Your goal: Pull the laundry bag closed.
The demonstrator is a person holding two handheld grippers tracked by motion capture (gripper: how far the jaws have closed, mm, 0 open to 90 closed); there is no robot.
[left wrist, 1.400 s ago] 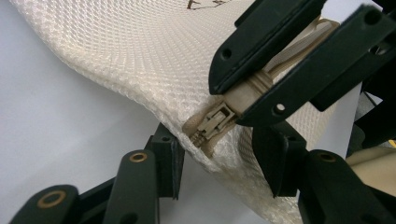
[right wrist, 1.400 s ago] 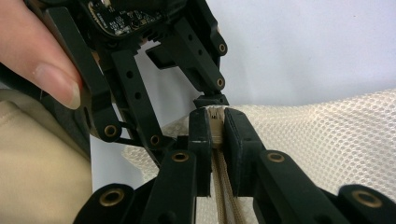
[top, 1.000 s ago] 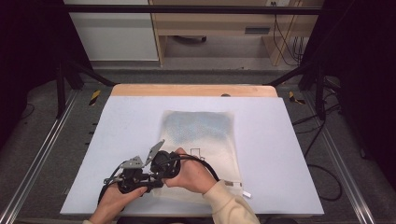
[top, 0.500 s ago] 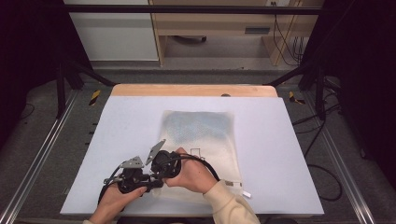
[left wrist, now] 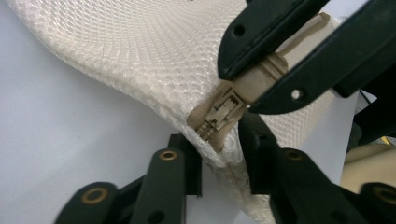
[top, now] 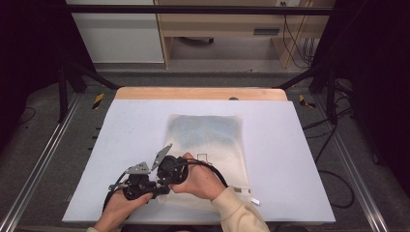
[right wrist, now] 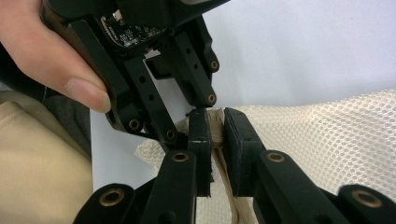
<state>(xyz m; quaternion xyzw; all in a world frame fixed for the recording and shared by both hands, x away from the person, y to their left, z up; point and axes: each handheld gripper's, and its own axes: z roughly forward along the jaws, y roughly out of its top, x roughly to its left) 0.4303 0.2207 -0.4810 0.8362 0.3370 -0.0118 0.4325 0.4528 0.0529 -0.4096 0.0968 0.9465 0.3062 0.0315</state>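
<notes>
At the table's (top: 300, 145) near edge, about 6 o'clock, both grippers meet on the mesh bag's (top: 208, 135) corner. Right gripper (right wrist: 214, 122) pinches the beige zipper pull (left wrist: 224, 109). Left gripper (left wrist: 219, 140) jaws narrow, bracketing the mesh edge; firm grip cannot be told.

No legible text, label or number anywhere.

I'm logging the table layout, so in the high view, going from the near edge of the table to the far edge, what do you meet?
Person's left hand → left gripper and right gripper, close together at the near corner of the mesh bag → bare white table surface → wooden strip at the far edge.
</notes>
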